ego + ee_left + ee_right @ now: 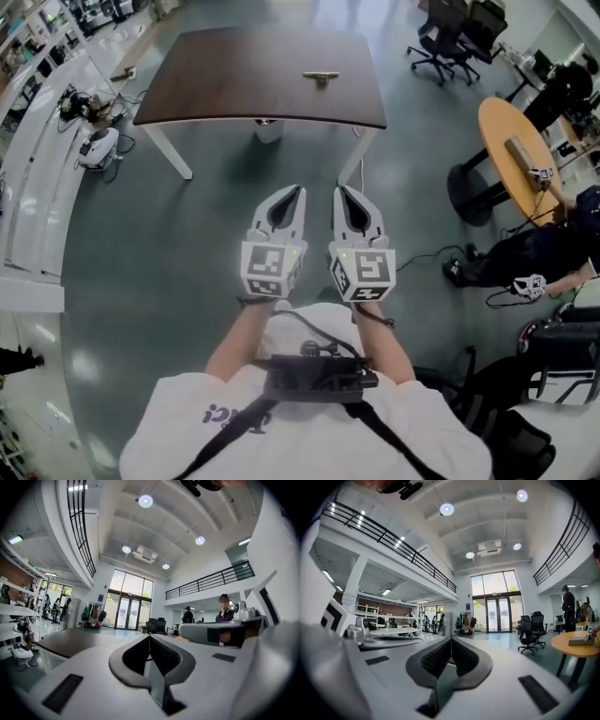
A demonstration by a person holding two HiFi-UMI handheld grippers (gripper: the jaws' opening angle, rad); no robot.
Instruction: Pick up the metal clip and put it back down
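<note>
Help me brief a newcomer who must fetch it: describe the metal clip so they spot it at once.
Find the dark brown rectangular table with white legs at the top of the head view. Right of its centre lies the small pale metal clip. It is the only thing on that tabletop.

A tall open office-lab hall: swivel chairs (442, 42), work tables (244, 75), wall shelving (370, 609), a railed mezzanine (393, 543).
</note>
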